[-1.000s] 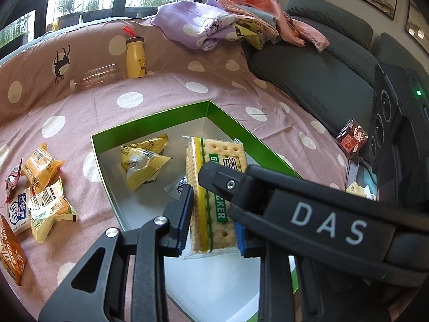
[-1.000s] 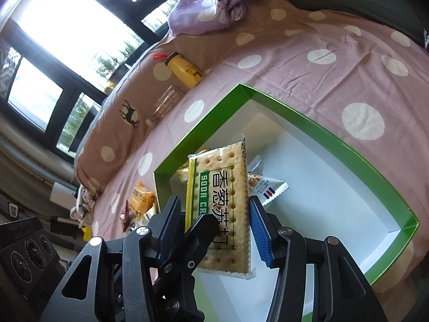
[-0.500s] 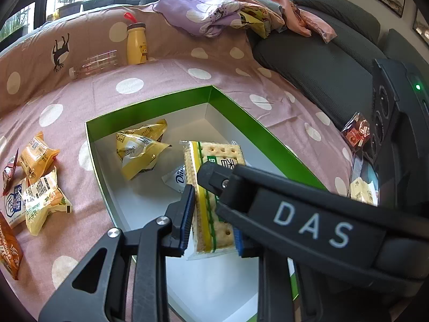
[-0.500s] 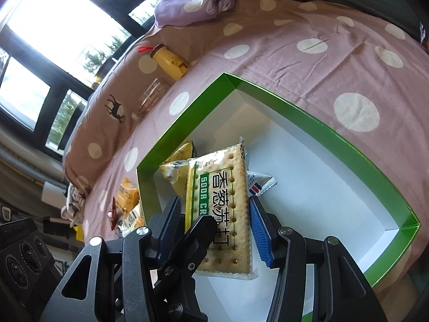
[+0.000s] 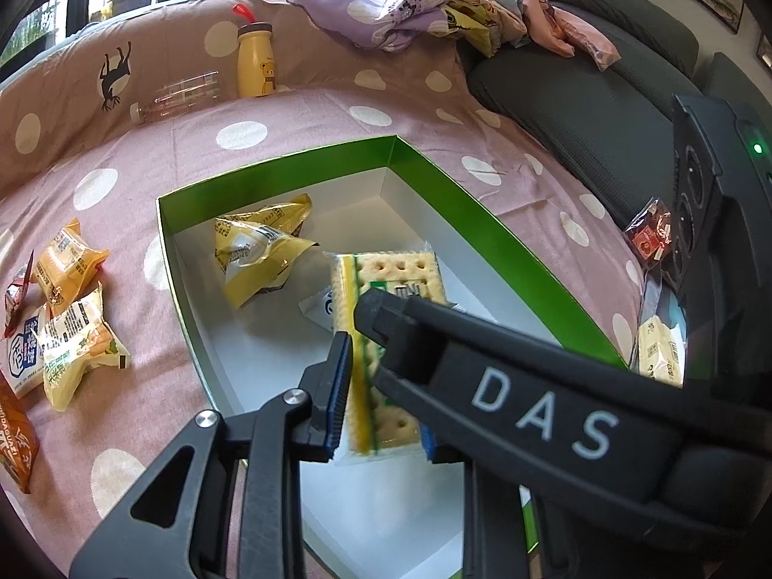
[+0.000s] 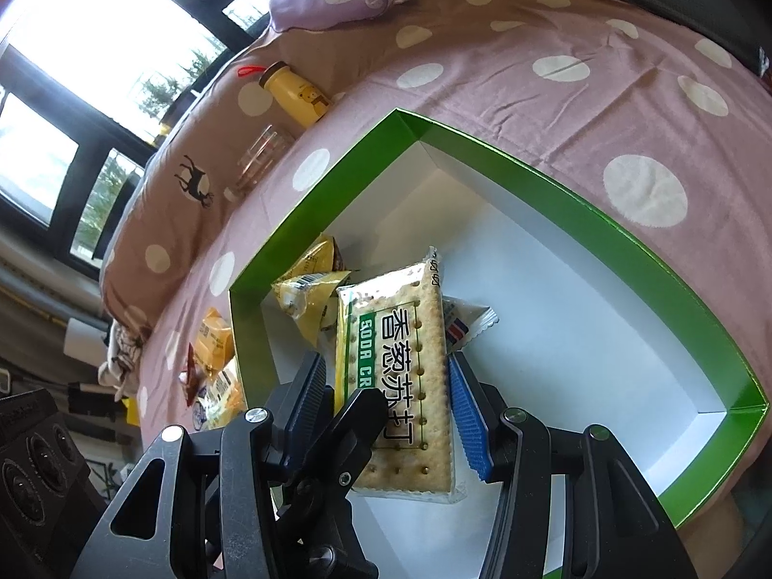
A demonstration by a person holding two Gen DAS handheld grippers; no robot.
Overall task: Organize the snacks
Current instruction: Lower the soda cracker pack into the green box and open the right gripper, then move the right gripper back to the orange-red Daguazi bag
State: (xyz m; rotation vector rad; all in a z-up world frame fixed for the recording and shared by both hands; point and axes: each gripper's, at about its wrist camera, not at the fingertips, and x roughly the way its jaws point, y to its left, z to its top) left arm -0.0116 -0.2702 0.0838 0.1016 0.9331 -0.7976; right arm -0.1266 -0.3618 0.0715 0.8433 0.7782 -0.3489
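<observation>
A soda cracker pack [image 5: 395,265] [image 6: 405,362] hangs over the green-rimmed white box [image 5: 275,164] [image 6: 579,202], held from two sides. My left gripper [image 5: 383,386] is shut on it, blue pads pressing both sides. My right gripper [image 6: 386,371] is shut on the pack's long edges. Its black finger marked DAS [image 5: 530,410] crosses the left wrist view, and a left fingertip [image 6: 359,415] lies over the pack's face in the right wrist view. Yellow packets [image 5: 255,260] [image 6: 309,299] and a white sachet [image 5: 318,306] [image 6: 463,323] lie in the box.
Loose snack packets [image 5: 72,333] lie on the polka-dot cloth left of the box. A yellow bottle [image 5: 255,60] and a clear bottle [image 5: 178,96] sit at the back, crumpled clothes [image 5: 410,5] beyond. A grey sofa [image 5: 579,111] and a red packet [image 5: 649,236] are to the right.
Both grippers have tipped slightly with the cracker pack, so the box sits a little differently in each view. The grips on the pack look the same.
</observation>
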